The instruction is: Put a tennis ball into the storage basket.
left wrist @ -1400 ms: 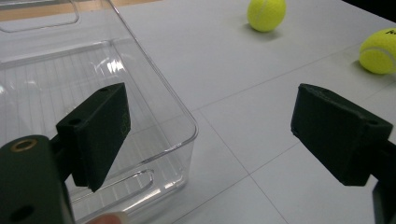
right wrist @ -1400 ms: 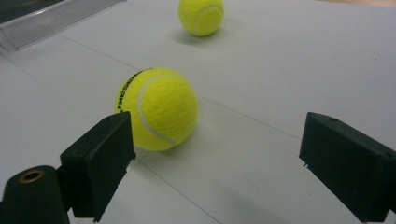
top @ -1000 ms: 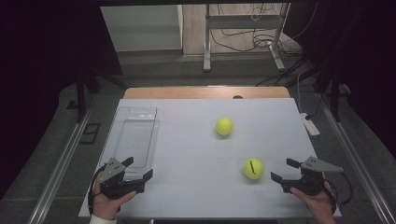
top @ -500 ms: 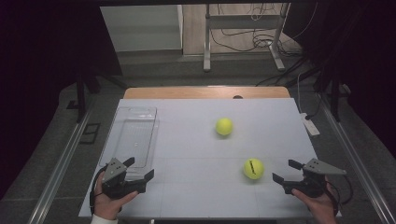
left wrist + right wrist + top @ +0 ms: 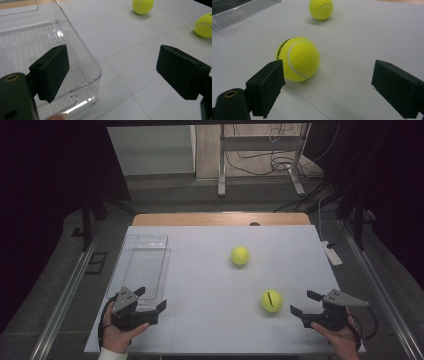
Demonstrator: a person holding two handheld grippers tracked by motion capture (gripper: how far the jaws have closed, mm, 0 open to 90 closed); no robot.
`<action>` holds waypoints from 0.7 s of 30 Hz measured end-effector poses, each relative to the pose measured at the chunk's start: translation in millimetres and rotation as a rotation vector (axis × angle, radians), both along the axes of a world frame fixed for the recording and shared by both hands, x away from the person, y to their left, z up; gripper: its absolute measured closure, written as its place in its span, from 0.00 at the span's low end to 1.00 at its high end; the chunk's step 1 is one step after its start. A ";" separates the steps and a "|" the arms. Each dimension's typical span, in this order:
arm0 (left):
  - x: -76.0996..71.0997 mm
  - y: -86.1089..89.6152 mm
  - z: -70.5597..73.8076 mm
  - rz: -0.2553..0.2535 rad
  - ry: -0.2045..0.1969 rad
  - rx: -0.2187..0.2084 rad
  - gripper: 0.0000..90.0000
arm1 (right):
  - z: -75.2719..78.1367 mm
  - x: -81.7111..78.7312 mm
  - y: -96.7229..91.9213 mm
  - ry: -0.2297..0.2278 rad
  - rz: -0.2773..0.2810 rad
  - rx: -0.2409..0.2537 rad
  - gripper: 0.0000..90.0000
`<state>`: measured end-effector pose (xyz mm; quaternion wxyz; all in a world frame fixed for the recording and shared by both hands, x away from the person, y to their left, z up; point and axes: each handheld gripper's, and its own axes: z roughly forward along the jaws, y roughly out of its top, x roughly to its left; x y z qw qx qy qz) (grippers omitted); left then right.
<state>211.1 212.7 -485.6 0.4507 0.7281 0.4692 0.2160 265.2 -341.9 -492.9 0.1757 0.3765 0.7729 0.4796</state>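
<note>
Two yellow-green tennis balls lie on the white counter (image 5: pixel 210 270), well apart from each other. The near ball (image 5: pixel 271 300) sits toward the right front of the counter — fuzzy felt, a white curved seam across its face, black lettering along one side. In the right gripper view it rests just beyond the left jaw, not touched. The far ball (image 5: pixel 240 255) sits nearer the middle of the counter, farther back, its white seam faintly showing. Both rest still, each casting a soft shadow — neither touches anything but the counter.
</note>
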 end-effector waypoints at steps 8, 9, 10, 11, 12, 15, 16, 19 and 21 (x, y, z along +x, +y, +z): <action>-1.0 0.1 14.0 0.004 0.013 -0.026 0.13 | -0.8 4.1 -0.2 -0.001 0.011 0.002 0.13; -0.6 -0.5 15.2 0.000 0.014 -0.023 0.13 | -0.8 4.3 -0.2 -0.001 0.010 0.001 0.13; 0.1 -1.6 16.6 -0.002 0.016 -0.022 0.13 | -1.0 4.6 -0.2 0.000 0.009 0.002 0.13; 0.7 -2.6 17.4 -0.004 0.019 -0.021 0.13 | -1.3 4.9 0.0 0.001 0.008 0.002 0.13; 1.7 -3.8 18.6 -0.008 0.022 -0.016 0.13 | -1.4 5.0 0.1 0.001 0.008 0.001 0.13; 4.7 -7.5 22.5 -0.022 0.024 -0.011 0.13 | -1.6 4.9 0.3 0.000 0.009 -0.002 0.13; 5.8 -9.1 24.1 -0.027 0.024 -0.013 0.13 | -1.5 4.6 0.2 0.001 0.008 -0.001 0.13; 9.6 -14.4 29.1 -0.046 0.019 -0.010 0.13 | -1.6 4.5 -0.8 0.001 0.005 -0.002 0.13; 12.0 -18.0 31.1 -0.056 0.019 -0.008 0.13 | -1.7 4.4 -1.2 0.002 0.004 -0.001 0.13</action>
